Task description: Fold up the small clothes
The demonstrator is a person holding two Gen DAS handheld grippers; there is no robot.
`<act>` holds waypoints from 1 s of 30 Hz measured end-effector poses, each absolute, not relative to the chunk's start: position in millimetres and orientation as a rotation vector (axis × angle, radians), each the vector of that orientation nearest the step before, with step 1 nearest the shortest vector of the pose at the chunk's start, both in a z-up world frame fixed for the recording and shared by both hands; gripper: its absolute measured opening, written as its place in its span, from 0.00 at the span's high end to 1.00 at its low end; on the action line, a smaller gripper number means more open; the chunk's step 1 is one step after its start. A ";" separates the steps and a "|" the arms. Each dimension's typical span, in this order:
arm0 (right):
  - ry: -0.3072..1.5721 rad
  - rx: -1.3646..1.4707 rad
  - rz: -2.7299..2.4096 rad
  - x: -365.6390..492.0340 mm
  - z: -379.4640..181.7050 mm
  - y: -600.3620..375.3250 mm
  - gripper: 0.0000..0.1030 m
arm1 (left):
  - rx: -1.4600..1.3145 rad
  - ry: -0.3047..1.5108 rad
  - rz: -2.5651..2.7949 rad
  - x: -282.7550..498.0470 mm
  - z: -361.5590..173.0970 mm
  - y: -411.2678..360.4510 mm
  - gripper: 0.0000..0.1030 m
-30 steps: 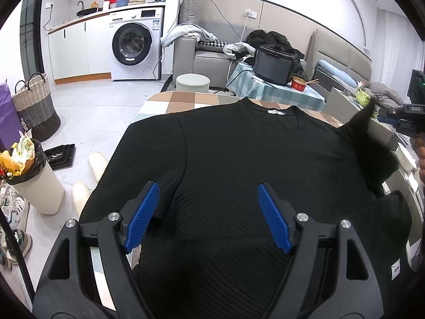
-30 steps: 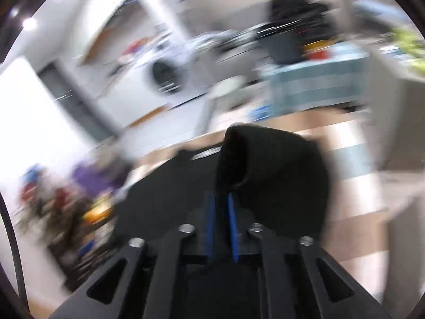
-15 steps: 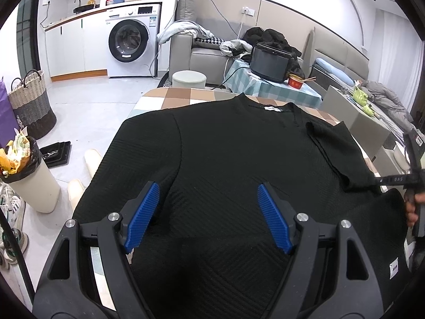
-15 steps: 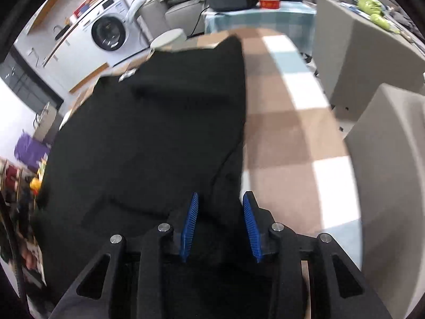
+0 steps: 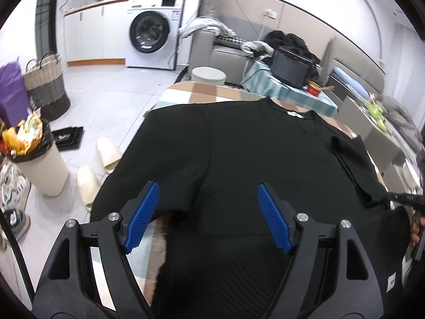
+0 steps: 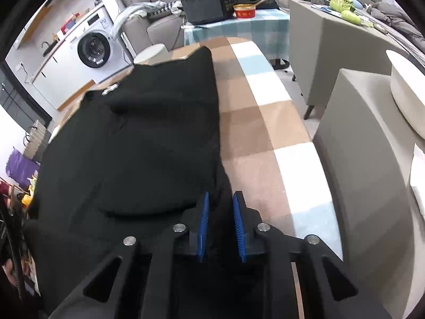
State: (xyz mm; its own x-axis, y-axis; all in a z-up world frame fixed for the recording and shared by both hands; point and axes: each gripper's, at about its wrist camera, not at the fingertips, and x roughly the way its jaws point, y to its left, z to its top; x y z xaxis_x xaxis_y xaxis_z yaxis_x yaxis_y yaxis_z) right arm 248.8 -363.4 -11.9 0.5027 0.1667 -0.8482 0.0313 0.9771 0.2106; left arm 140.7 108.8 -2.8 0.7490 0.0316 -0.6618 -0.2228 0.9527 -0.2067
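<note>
Right wrist: sweater (image 6: 138, 143) edge between jaws

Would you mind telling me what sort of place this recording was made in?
Most likely a small lived-in flat with laundry, kitchen and lounge in one room: a white front-loading washing machine under a counter, a grey upholstered sofa strewn with clothes, and a wicker laundry basket.

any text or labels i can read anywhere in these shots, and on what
None can be read.
Washing machine panel sticker: too small.
White neck label on the black sweater: blurred.
White hem tag: print too small.
Red bowl: pattern blurred.
</note>
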 end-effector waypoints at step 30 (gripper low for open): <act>0.938 0.314 0.182 231.9 3.1 -345.0 0.33 | -0.521 0.848 0.331 187.0 -82.3 247.5 0.89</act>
State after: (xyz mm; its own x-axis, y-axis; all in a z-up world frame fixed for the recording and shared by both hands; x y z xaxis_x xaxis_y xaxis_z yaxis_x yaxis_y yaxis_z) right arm 231.9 -345.0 3.1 0.5806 0.2878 -0.7616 -0.0173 0.9396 0.3418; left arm 187.0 247.5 -82.3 0.6220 0.0720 -0.7797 -0.4751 0.8262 -0.3027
